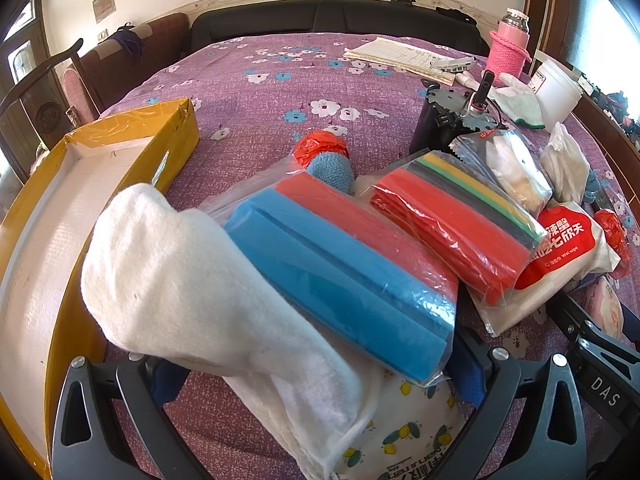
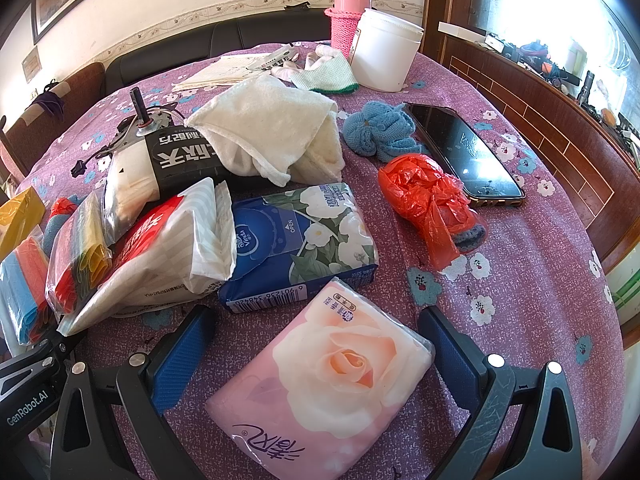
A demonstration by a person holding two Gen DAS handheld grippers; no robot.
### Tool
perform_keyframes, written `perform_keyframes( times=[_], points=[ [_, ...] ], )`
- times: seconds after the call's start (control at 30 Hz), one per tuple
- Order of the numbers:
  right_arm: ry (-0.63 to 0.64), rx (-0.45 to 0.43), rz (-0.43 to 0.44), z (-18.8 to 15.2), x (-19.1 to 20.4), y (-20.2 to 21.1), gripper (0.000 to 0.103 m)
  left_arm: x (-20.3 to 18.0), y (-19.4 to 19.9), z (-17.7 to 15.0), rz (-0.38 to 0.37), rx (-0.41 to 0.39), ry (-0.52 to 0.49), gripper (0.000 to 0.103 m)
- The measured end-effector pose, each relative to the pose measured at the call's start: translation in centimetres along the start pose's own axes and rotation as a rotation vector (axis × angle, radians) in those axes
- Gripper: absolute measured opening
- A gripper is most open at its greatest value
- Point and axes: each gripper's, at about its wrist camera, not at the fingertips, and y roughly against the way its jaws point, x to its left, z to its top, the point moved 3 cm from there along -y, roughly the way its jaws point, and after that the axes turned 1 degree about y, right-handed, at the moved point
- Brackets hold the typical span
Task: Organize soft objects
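In the left wrist view my left gripper [image 1: 316,376] is wide open around a white towel [image 1: 200,292] and a bagged blue and red sponge pack [image 1: 344,268], which lie over a lemon-print tissue pack [image 1: 404,436]. The yellow box [image 1: 60,216] lies open to the left. A second bagged sponge pack [image 1: 456,228] and a red wet-wipe pack [image 1: 560,248] lie to the right. In the right wrist view my right gripper [image 2: 316,344] is open, its fingers on either side of a pink rose tissue pack [image 2: 332,380]. A blue Vinda tissue pack [image 2: 304,244] lies just beyond.
A purple flowered cloth [image 2: 520,280] covers the table. In the right wrist view there are a folded white towel [image 2: 272,136], a blue knitted piece [image 2: 376,128], a red plastic bag [image 2: 428,196], a phone [image 2: 464,152], a white tub [image 2: 384,52], a pink flask [image 2: 348,12] and a small motor [image 2: 144,124].
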Motion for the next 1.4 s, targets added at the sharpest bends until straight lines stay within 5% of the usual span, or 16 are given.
perform_keyframes(
  times=[0.4, 0.63, 1.07, 1.13, 1.2, 1.27, 1.4],
  points=[
    [0.000, 0.000, 0.000, 0.0, 0.0, 0.0, 0.102, 0.2, 1.0, -1.4, -0.085, 0.110, -0.141, 0.103],
    [0.001, 0.001, -0.001, 0.0, 0.1, 0.0, 0.102, 0.7, 2.5, -3.7, -0.134, 0.092, -0.211, 0.103],
    [0.090, 0.086, 0.064, -1.2, -0.2, 0.5, 0.102, 0.8, 2.6, -3.7, -0.119, 0.109, -0.202, 0.103],
    [0.095, 0.087, 0.067, -1.1, -0.2, 0.7, 0.102, 1.2, 3.1, -3.5, -0.183, 0.111, -0.171, 0.101],
    [0.100, 0.094, 0.077, -1.4, -0.4, 1.1, 0.102, 1.9, 4.4, -3.2, -0.299, 0.095, -0.122, 0.085],
    [0.092, 0.075, 0.107, -1.6, -1.0, 2.2, 0.100, 2.9, 6.6, -2.8, -0.357, 0.029, -0.110, 0.086],
    [0.086, -0.124, 0.180, -1.8, -2.8, 7.8, 0.101, 5.8, 9.7, -2.7, -0.410, -0.056, -0.098, 0.089]
  ],
)
